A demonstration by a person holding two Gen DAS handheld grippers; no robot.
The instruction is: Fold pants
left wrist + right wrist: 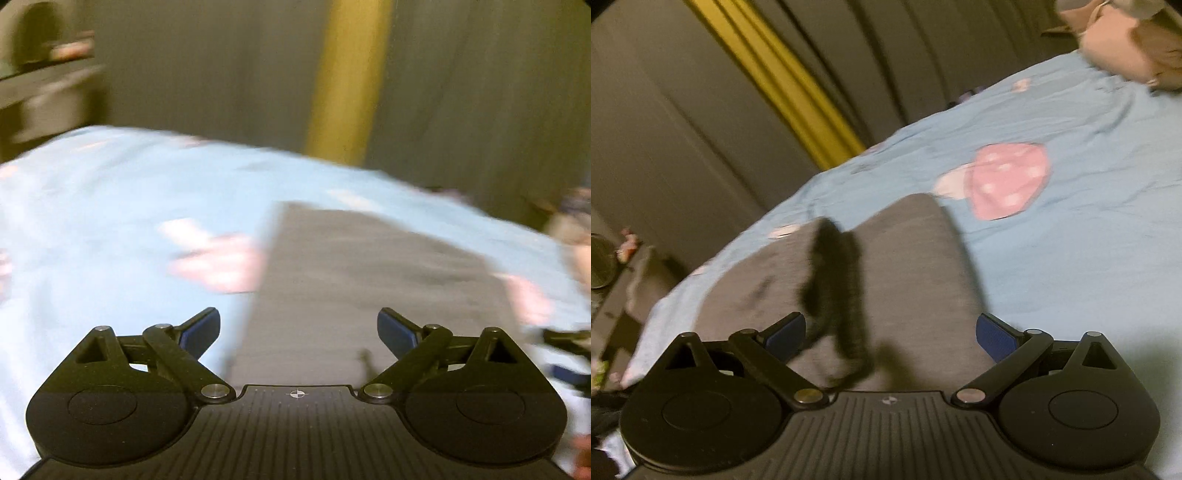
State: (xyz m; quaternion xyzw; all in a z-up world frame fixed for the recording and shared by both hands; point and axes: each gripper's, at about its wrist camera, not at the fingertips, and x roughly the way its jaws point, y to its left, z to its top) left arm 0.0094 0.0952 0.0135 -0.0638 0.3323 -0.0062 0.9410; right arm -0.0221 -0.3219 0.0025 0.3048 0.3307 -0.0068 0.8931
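Left wrist: gripper (298,332) open above pants (369,280).

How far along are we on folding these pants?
Looks done: the grey pants lie as a flat, straight-edged panel on the blue bedsheet, so at least one fold seems made. In hand: nothing; left gripper and right gripper are both open. Left: possibly a final fold.

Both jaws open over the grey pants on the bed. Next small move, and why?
Probably lower the right gripper onto the near edge of the grey pants and close. Both sets of jaws stand wide open and hold nothing, and the pants lie flat on the blue bedsheet right ahead of the left gripper too. The frames are motion-blurred, so let the view settle first.
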